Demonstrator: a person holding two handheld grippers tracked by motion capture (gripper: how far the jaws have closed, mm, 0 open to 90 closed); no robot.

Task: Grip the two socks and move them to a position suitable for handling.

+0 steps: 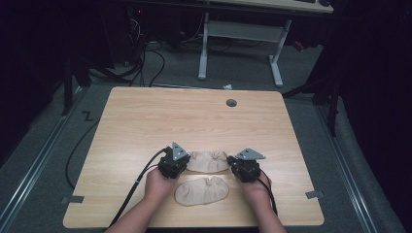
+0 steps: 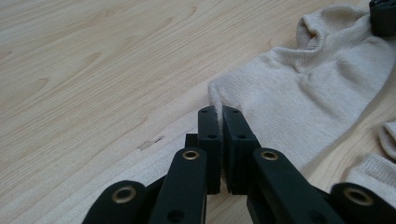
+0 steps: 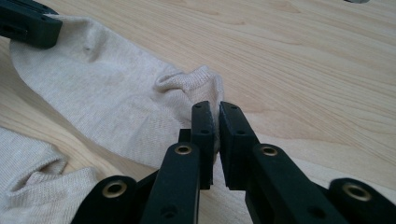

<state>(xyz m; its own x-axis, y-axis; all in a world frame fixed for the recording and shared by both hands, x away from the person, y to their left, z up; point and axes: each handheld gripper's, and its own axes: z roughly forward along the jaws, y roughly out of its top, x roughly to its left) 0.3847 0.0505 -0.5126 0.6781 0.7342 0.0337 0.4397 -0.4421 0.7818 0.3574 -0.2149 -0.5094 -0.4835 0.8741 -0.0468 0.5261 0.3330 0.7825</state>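
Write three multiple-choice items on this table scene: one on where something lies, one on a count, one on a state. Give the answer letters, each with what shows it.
1. Where does the free sock lie?
A. nearer the person than the held sock
B. at the far edge by the round hole
C. on the floor

2. How many socks are on the table?
A. one
B. two
C. four

3. What is the left gripper doing?
A. hanging open above bare wood
B. pinching one end of a sock
C. gripping a cable

Answers:
1 A, the high view shows it between the two hands, closer to the near edge.
2 B, two beige socks lie side by side.
3 B, cloth rises between its closed jaws; the right gripper pinches the same sock's other end.
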